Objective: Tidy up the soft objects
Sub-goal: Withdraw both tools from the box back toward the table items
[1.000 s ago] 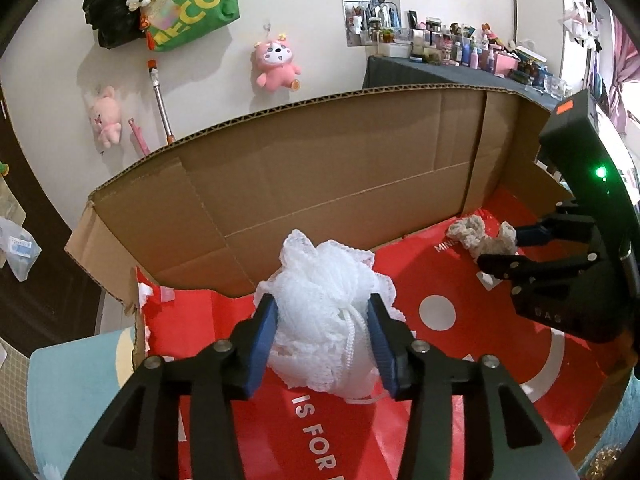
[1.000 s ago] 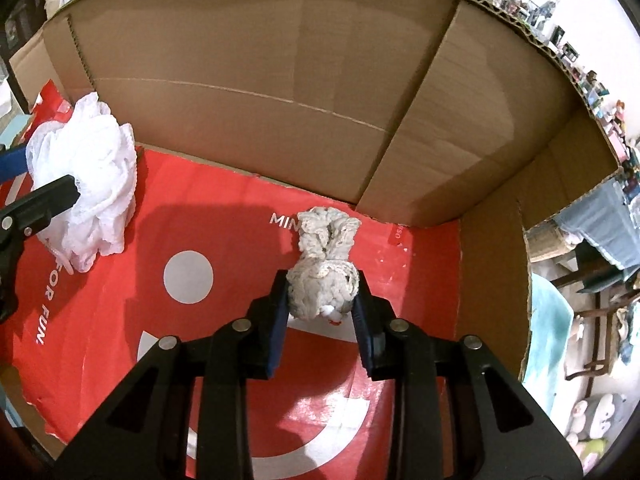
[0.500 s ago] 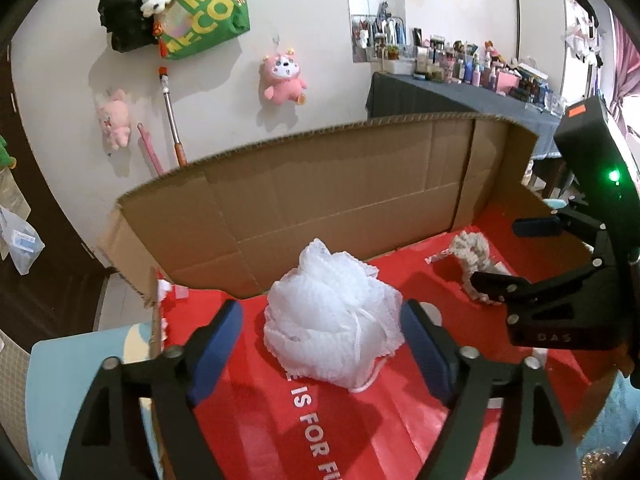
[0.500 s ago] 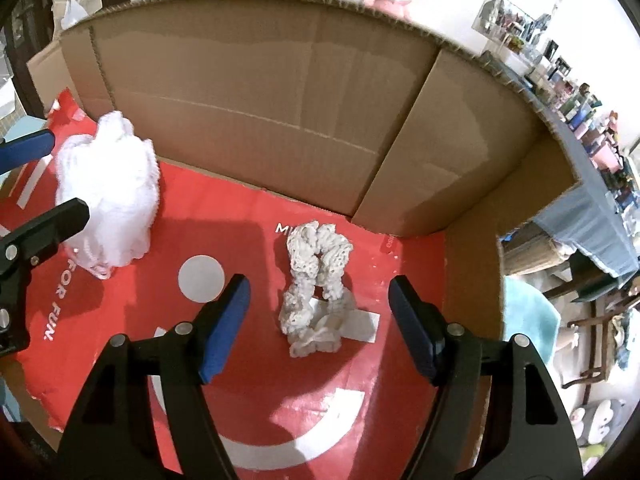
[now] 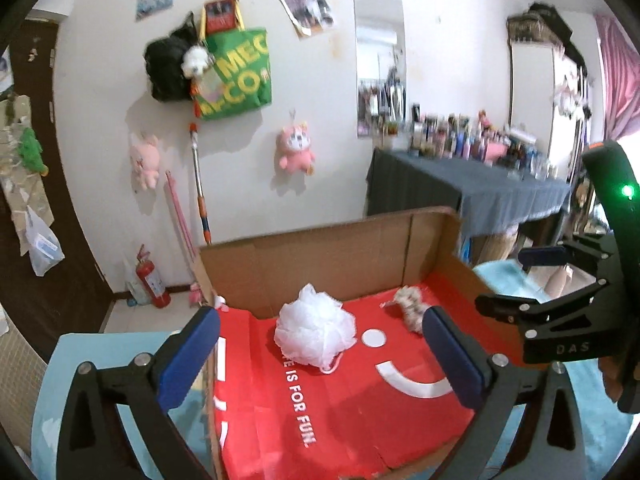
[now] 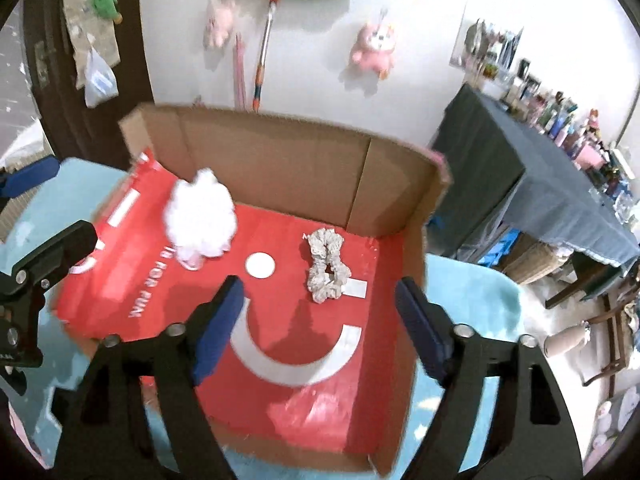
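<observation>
Jaws of the left gripper (image 5: 322,354) stand wide apart with nothing between them, having just been opening; the white mesh bath pouf (image 5: 315,333) lies free on the box floor ahead of them, touching neither blue pad. The right gripper (image 6: 318,330) has likewise just been opening and holds nothing: the pale scrunchie (image 6: 327,265) rests on the floor beyond its spread fingers. In the left wrist view the right gripper shows at the right edge, with "DAS" moulded on its black body and a green light lit above.

Pouf and scrunchie both sit inside the cardboard box (image 6: 280,160), well apart, the pouf toward the box's left and the scrunchie toward its right, with a white dot of the print between them. The box floor is a red sheet (image 5: 352,408) printed with a white smile arc and the words "IS FOR FUN." running past the pouf. The box stands on a light blue mat (image 6: 476,292).

Behind, on the wall, hang a green tote bag (image 5: 236,72) lettered in yellow, only partly readable, a black bag, and two pink plush toys (image 5: 295,148). A red fire extinguisher (image 5: 152,282) stands by the wall. A dark-clothed table (image 5: 472,188) is crowded with bottles, too blurred to read.

Both grippers tilt downward over the box's near edge.
</observation>
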### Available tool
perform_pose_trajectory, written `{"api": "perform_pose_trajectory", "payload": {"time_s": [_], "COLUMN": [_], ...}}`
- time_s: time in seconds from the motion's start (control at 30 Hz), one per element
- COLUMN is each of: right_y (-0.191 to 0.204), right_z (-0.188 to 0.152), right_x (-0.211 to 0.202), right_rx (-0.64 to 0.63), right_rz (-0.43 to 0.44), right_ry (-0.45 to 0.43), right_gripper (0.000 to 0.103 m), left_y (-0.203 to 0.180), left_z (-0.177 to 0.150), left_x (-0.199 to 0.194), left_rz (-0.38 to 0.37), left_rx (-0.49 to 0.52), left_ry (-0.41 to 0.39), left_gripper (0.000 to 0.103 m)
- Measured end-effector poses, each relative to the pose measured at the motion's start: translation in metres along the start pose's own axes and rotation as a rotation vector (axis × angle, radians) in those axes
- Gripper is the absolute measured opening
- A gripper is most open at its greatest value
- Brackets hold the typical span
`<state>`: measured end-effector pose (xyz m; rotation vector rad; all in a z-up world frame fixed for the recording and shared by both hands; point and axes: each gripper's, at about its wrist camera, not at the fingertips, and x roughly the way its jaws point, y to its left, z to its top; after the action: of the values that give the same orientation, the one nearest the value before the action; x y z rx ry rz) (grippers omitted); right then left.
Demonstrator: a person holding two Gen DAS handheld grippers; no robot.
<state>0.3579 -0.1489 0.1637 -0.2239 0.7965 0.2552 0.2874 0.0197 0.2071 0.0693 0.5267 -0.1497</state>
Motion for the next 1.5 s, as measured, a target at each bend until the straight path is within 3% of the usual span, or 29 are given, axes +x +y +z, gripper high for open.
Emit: {"api": "perform_pose_trajectory", "payload": {"time_s": [0.17,0.43,0.6,0.73,0.9,1.13,1.5], "right_y": [0.005,0.019,0.031,0.041,0.054,0.063,0.078], "right_z": [-0.016,-0.074,-0.117,-0.156,-0.200,-0.253,-0.289], "right_x": [-0.061,-0.153,-0.189,-0.209,-0.216,-0.191,-0.132], "right_rx": [0.006,0.006,0.012,0.029,0.041,0.096,0.146], "right_rz": [0.009,-0.008,-0.018,-0.018,-0.058,-0.084,-0.028], "right_ry": [-0.109,-0.309,-0.394,-0.444,-0.475,-0.438,-0.317], "right_gripper": [0.085,0.090,0.091,0.096,0.096,0.097,0.096], "left_y": [-0.009,-0.025,-0.032,-0.039,-0.047,-0.057,-0.048], "left_z": [-0.005,-0.041,-0.070,-0.099,-0.135,-0.189,-0.233], "left_x": [-0.063,-0.130,-0.161,-0.179,-0.189,-0.184,-0.151], "left_rz": [-0.005,-0.023,-0.056,-0.035,-0.015,0.012,0.024], "left_rx": [-0.008,-0.034,-0.087,-0.109,-0.110,-0.106,-0.130], "left_ry": [-0.102,-0.180,-0.222,-0.252,-0.249,-0.186,-0.031], "left_gripper": [0.103,0.103,0.103,0.103,0.103,0.103,0.103]}}
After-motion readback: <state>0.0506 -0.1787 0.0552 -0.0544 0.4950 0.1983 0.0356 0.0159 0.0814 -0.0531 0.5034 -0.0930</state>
